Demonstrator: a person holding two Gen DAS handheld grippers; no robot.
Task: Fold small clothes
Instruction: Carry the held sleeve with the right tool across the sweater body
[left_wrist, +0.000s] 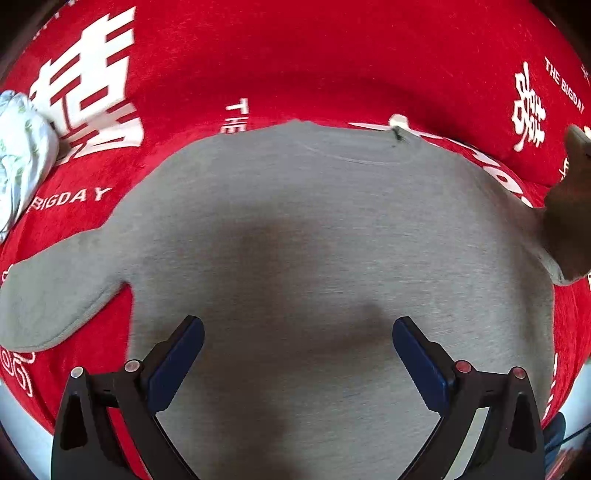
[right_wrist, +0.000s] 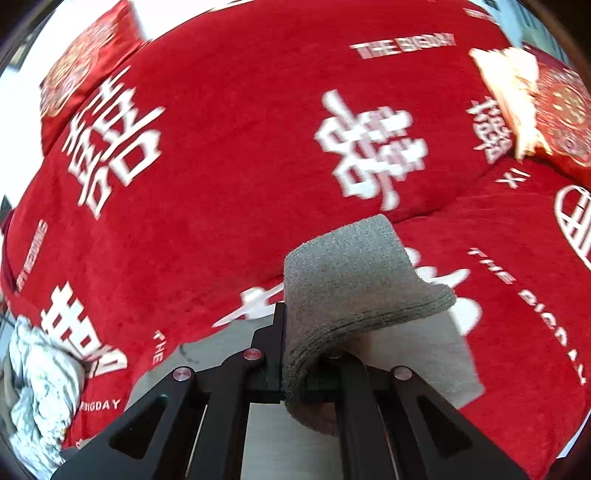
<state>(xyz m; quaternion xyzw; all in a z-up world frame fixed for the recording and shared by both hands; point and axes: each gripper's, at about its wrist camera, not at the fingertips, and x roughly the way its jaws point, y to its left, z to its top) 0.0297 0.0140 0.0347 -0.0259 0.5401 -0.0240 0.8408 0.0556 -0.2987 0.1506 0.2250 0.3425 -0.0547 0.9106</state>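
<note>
Red fuzzy blanket (left_wrist: 332, 66) with white letters covers the whole bed. On it lies a gray shirt (left_wrist: 314, 229), spread flat, with one sleeve (left_wrist: 55, 302) sticking out to the left in the left wrist view. The left hand-held gripper (left_wrist: 298, 354) hangs over the lower part of the shirt, pointing steeply down, its blue pads wide apart and holding nothing. The right hand-held gripper (right_wrist: 284, 343) is pinched tight on the other sleeve (right_wrist: 354, 280), which folds up and over its fingers. Lots of bare red blanket lies beyond the shirt's top edge. A crumpled white cloth (left_wrist: 18, 155) sits near the blanket's left edge, well apart from the shirt.
</note>
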